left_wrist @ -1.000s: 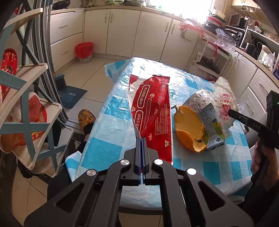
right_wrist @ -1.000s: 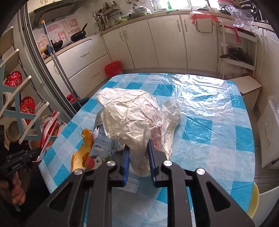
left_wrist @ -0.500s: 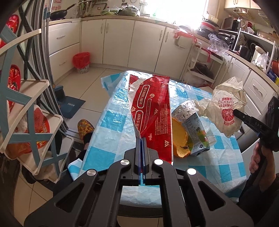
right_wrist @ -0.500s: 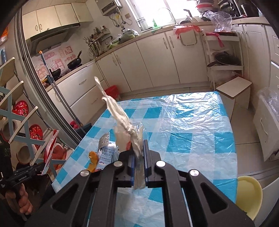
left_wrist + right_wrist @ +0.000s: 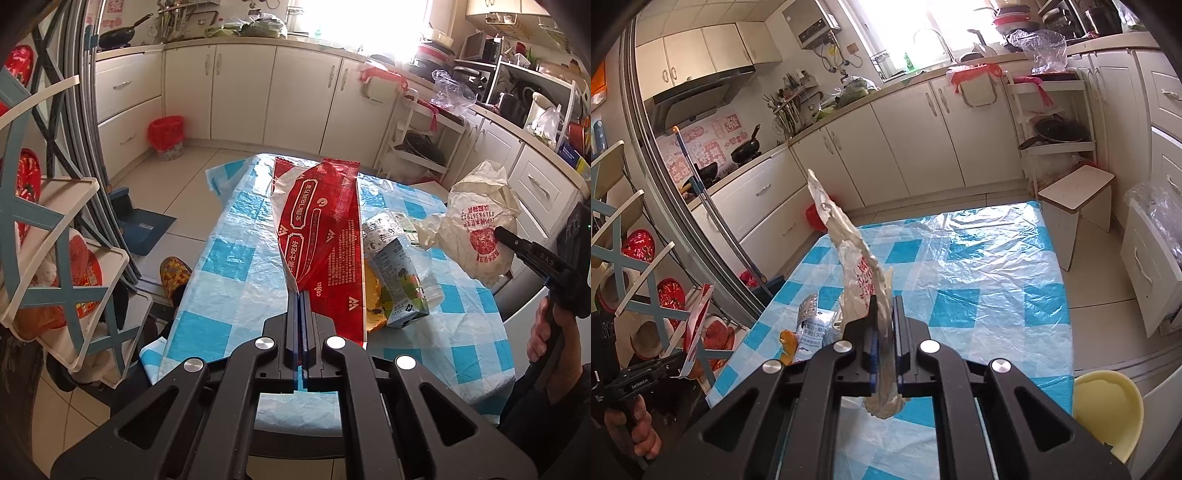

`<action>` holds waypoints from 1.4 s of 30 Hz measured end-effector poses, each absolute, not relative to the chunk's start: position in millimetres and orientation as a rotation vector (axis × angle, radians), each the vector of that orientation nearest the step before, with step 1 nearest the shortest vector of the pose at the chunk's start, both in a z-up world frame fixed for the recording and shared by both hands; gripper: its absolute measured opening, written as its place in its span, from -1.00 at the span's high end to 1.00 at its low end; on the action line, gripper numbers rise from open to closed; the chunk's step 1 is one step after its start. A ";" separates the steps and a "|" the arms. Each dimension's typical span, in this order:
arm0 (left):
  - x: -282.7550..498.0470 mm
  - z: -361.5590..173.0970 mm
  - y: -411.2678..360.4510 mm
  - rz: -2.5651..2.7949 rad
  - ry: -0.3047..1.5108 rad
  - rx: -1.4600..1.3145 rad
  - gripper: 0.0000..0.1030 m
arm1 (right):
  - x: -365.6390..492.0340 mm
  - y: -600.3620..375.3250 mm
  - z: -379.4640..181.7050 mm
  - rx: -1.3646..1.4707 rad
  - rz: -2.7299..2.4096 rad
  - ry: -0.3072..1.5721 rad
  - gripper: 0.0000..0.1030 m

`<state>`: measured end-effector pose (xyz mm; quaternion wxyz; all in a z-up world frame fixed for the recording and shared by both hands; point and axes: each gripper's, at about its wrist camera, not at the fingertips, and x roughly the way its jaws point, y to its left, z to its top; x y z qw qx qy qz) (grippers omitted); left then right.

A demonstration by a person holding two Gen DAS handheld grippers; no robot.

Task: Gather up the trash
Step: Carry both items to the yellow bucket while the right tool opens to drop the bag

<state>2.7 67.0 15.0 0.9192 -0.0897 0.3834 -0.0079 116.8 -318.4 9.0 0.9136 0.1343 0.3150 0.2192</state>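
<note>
We hold a red snack wrapper (image 5: 325,236) in the left gripper (image 5: 300,295) and a crumpled plastic bag (image 5: 862,273) in the right gripper (image 5: 882,306), jaws pinched shut on each, above the bench's (image 5: 990,280) near edge; both should stay clamped until they are over a bin.

Daylight pours in through the kitchen window (image 5: 354,26) above the counter and burns it out to plain white in both views. The room is bright and evenly lit, with soft, faint shadows under the table (image 5: 236,258). The clear plastic over the tablecloth (image 5: 979,258) throws pale glare. Both pictures are sharp at the centre. The fisheye lens bends cupboards and door frames near the edges, and the corners go black. Small print on the wrappers is perhaps too fine to read.
</note>
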 end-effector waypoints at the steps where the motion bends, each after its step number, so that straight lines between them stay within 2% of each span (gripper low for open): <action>1: 2.7 15.2 66.9 -0.017 0.788 -0.184 0.97 | 116.5 -319.0 9.3 0.278 0.451 0.647 0.85; 23: 2.2 33.4 45.2 -0.082 0.761 -0.169 0.98 | 111.3 -343.4 11.3 0.302 0.418 0.628 0.85; 34: 11.9 37.8 -26.3 -0.241 0.773 -0.125 0.98 | 93.3 -398.1 8.9 0.362 0.302 0.629 0.85; 42: 29.8 36.8 -110.3 -0.413 0.801 -0.092 0.97 | 83.4 -461.4 -8.9 0.451 0.050 0.700 0.85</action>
